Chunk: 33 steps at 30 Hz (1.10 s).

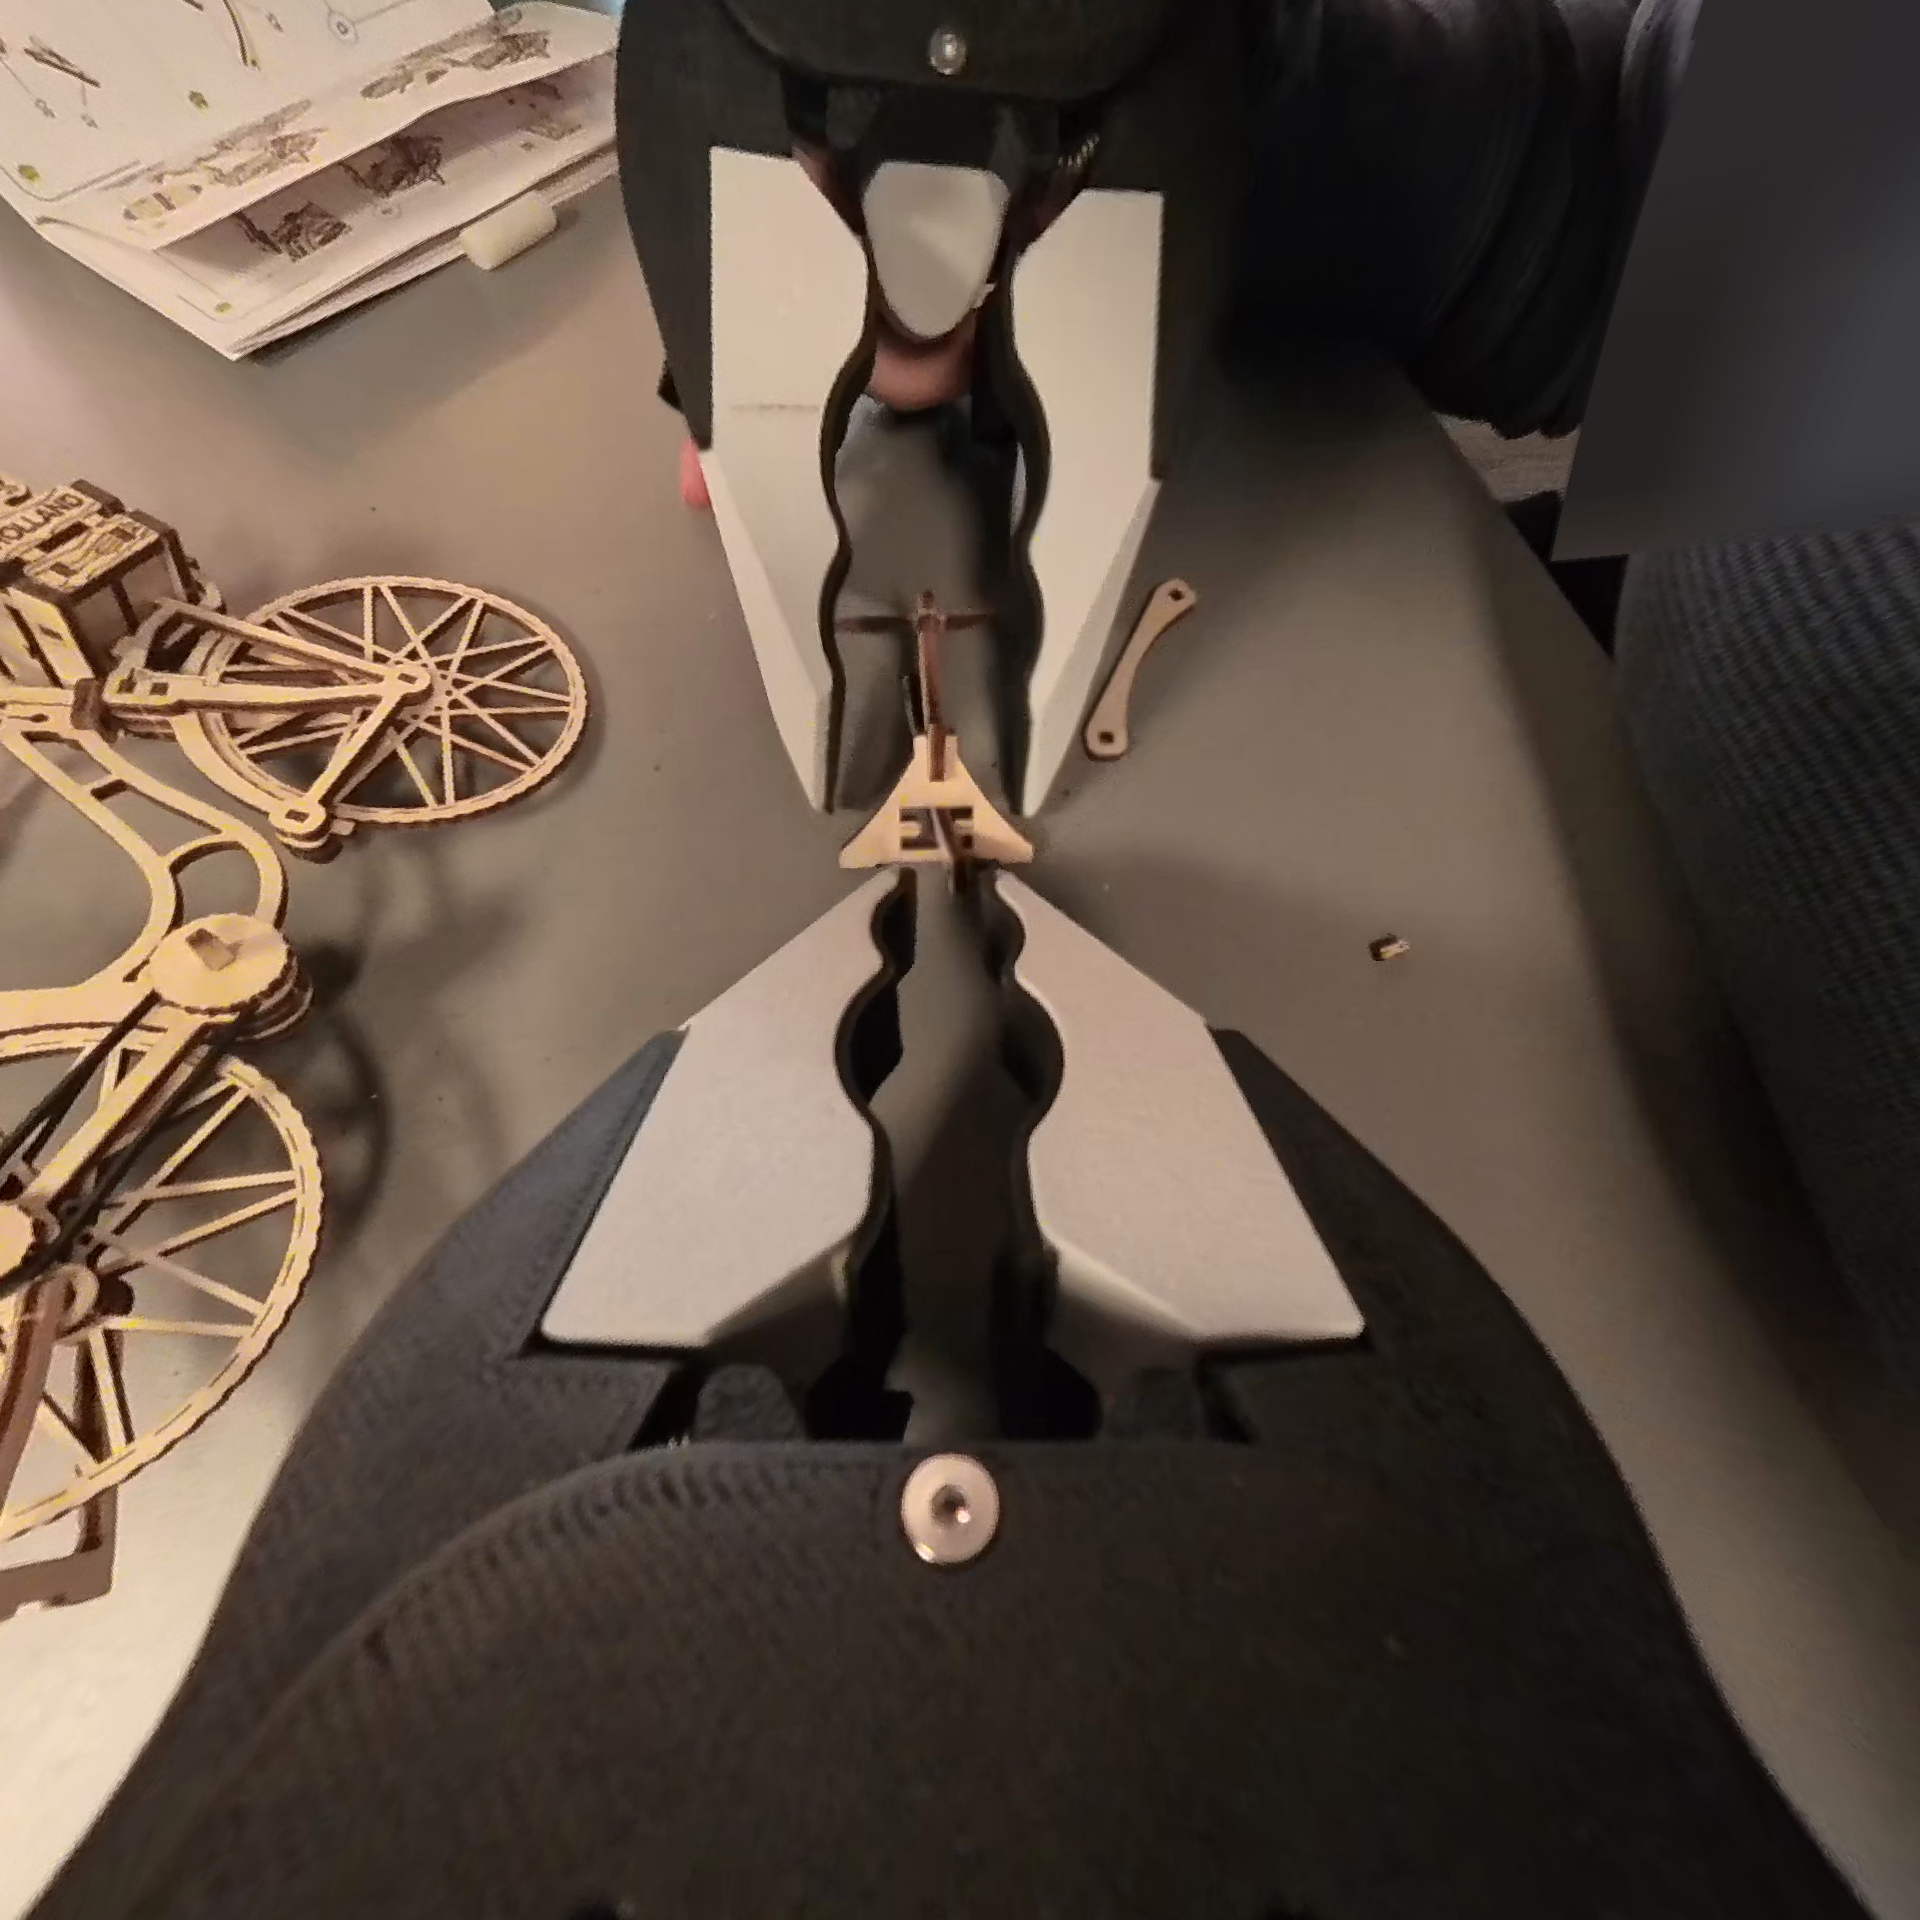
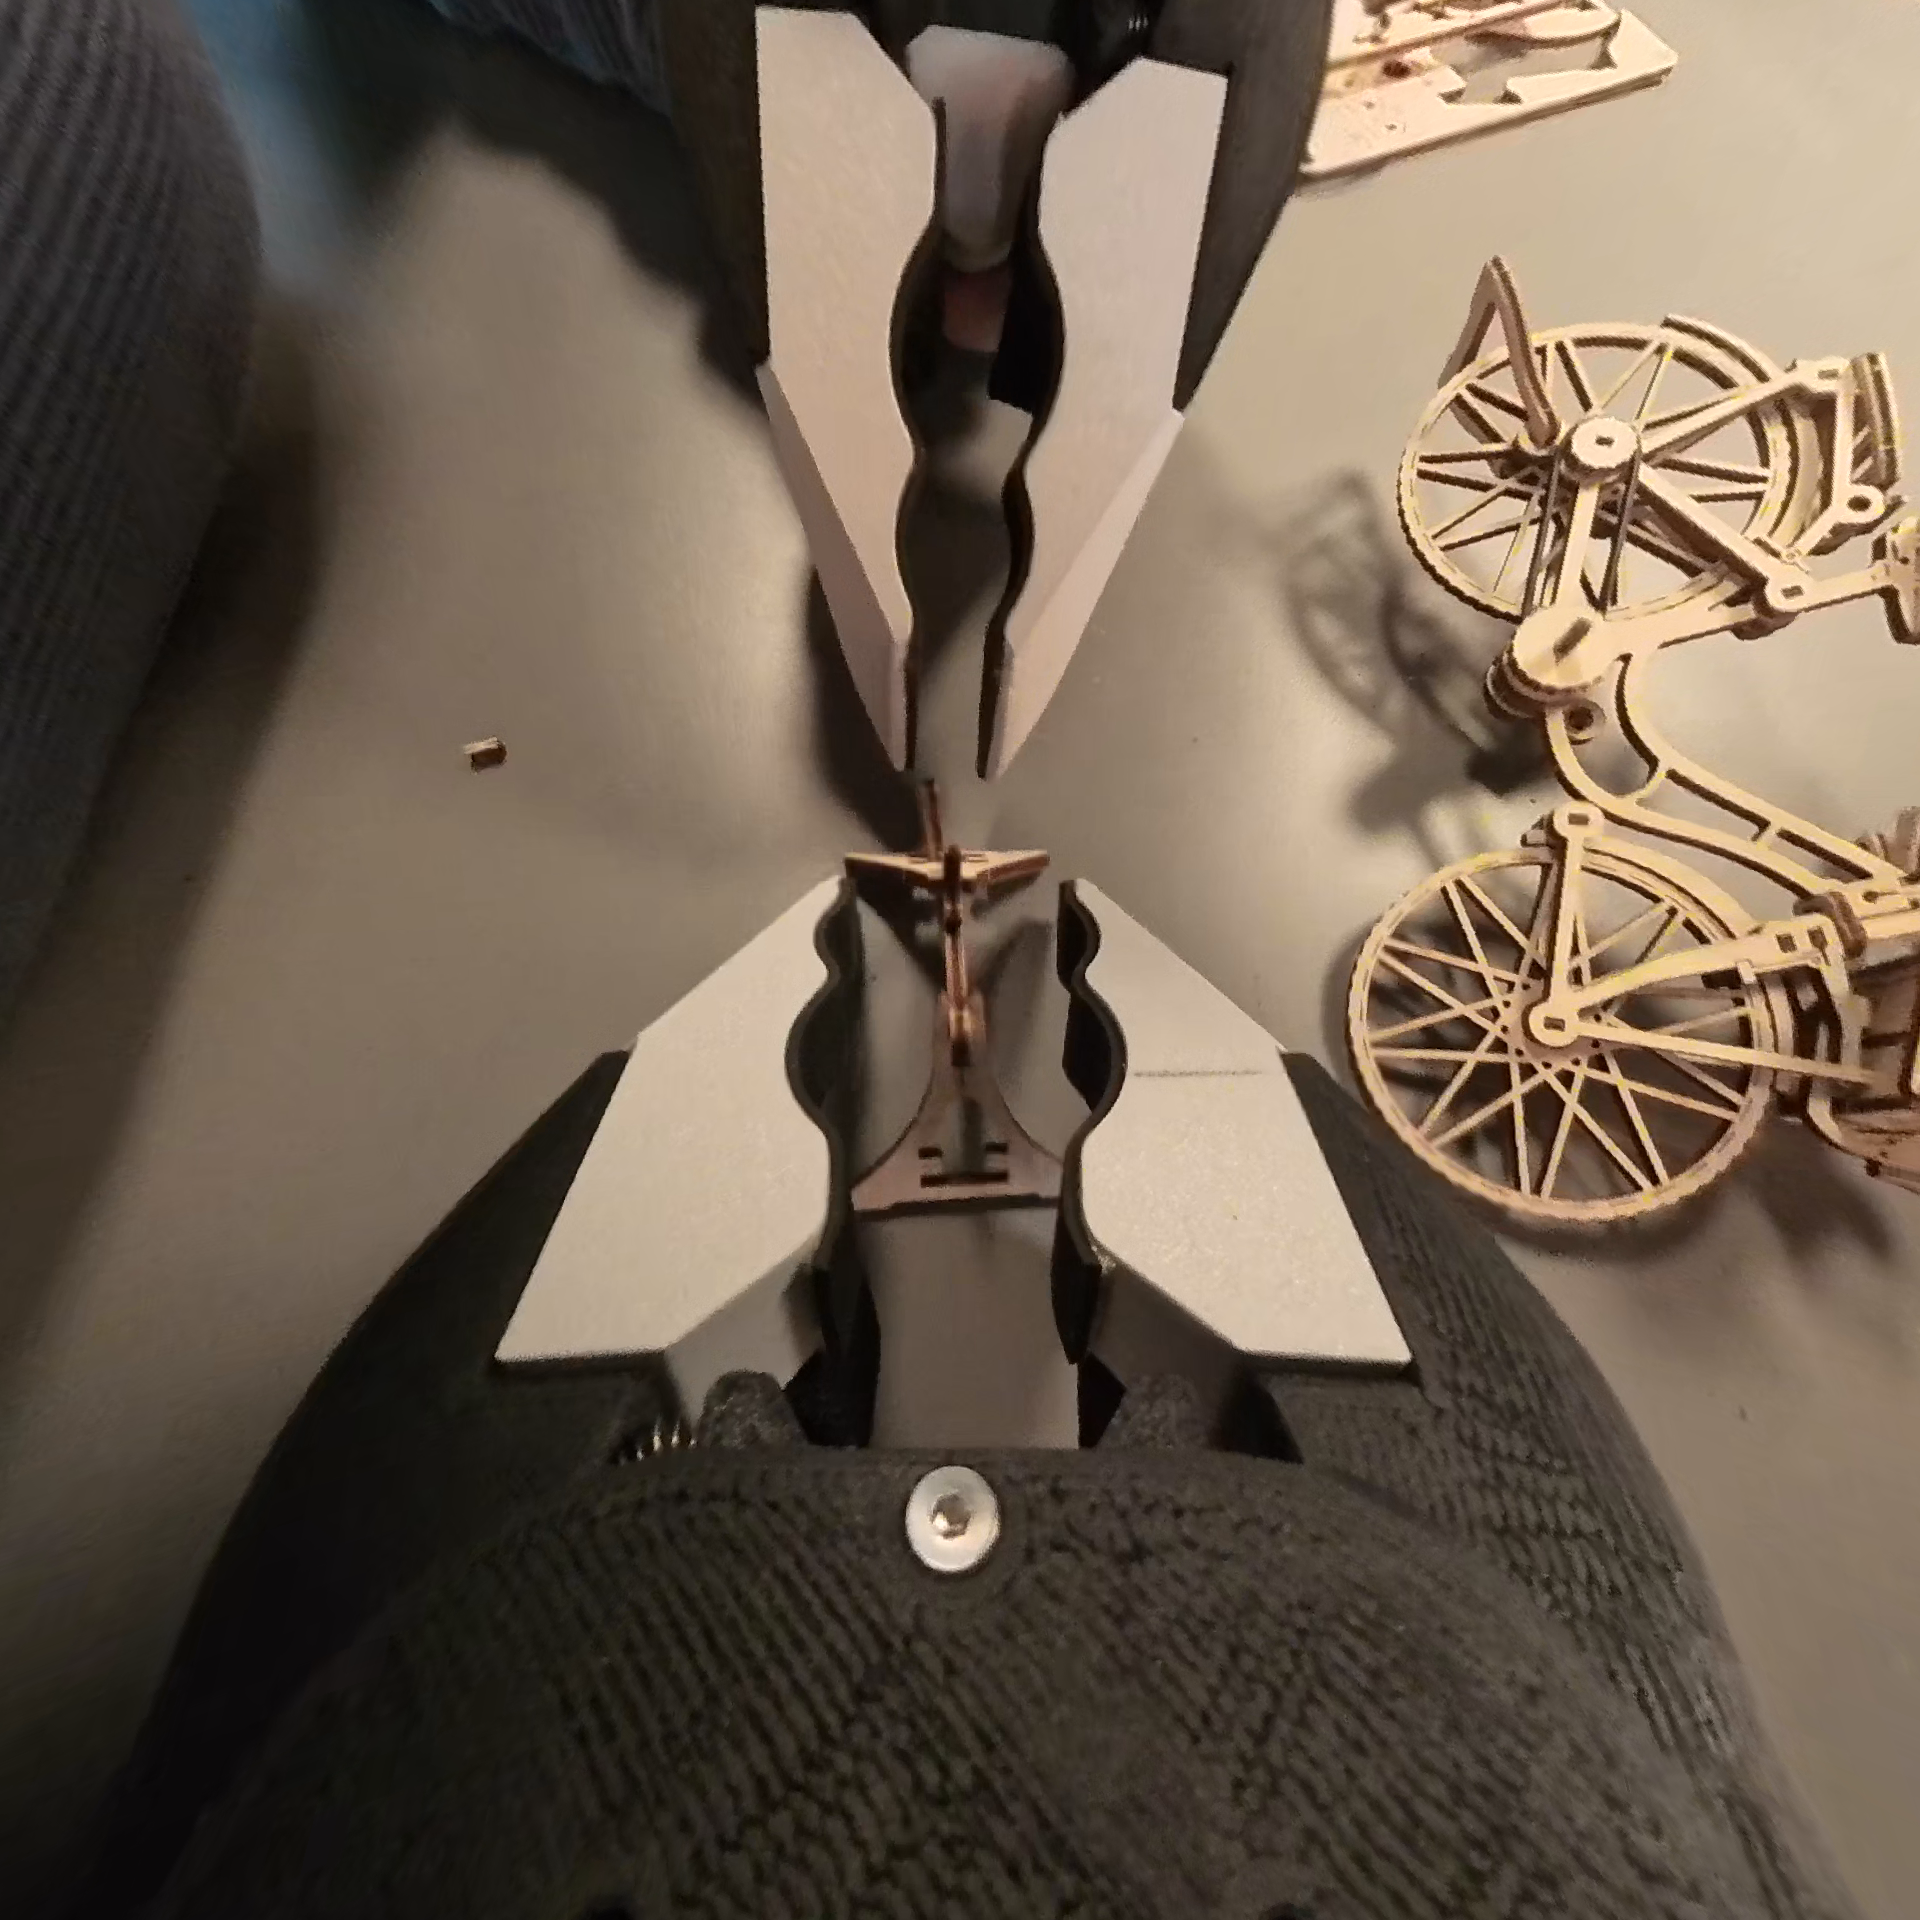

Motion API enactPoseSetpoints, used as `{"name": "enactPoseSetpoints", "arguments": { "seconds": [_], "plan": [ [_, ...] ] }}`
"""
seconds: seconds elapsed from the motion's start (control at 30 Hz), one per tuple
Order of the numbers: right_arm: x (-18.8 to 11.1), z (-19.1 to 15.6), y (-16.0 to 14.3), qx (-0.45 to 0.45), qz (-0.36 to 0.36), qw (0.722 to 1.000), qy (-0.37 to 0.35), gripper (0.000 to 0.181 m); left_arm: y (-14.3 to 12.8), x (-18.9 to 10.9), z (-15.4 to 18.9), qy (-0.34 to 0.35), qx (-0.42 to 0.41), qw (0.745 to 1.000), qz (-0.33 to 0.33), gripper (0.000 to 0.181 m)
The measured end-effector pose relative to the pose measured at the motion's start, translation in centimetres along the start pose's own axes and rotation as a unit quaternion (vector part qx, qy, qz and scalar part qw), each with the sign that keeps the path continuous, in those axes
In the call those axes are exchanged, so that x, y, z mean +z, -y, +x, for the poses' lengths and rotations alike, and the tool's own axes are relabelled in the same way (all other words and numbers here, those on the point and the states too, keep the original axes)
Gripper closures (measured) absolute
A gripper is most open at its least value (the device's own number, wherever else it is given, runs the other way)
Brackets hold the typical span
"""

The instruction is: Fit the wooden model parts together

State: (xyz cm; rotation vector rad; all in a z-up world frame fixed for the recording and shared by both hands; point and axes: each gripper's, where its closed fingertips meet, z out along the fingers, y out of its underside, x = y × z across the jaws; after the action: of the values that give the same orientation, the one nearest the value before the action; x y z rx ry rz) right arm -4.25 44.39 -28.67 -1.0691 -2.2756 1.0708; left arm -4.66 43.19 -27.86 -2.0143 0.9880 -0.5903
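A small wooden part, two triangular plates joined by a thin spine, lies between the fingers of my right gripper, which is shut on it. Its front plate sits at the right fingertips. My left gripper faces the right gripper tip to tip, just above the grey table. Its jaws stand a narrow gap apart, and a thin wooden stub of the part pokes toward that gap without clearly touching either finger. The left gripper also shows in the right wrist view.
A built wooden bicycle model lies beside the grippers and also shows in the right wrist view. An instruction booklet and a wooden parts sheet lie farther off. A loose curved strip and a tiny wooden bit lie nearby. A fabric chair borders the table. Less than 4 cm separates the two grippers' tips.
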Motion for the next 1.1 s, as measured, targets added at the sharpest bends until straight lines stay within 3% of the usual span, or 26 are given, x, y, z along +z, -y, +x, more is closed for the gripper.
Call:
{"name": "enactPoseSetpoints", "arguments": {
  "seconds": [0.7, 1.1],
  "plan": [
    [-0.9, -0.6, 0.7, 0.011, 0.036, 0.999, 0.026, 0.170, 0.0, 0.4, 0.2, 0.002, -0.005, 1.000, -0.006, 0.180],
    [-0.7, -0.8, 0.9, 0.006, 0.036, 0.999, 0.028, 0.174, 0.3, 0.2, 0.6, -0.008, -0.002, 1.000, 0.005, 0.181]
  ]
}}
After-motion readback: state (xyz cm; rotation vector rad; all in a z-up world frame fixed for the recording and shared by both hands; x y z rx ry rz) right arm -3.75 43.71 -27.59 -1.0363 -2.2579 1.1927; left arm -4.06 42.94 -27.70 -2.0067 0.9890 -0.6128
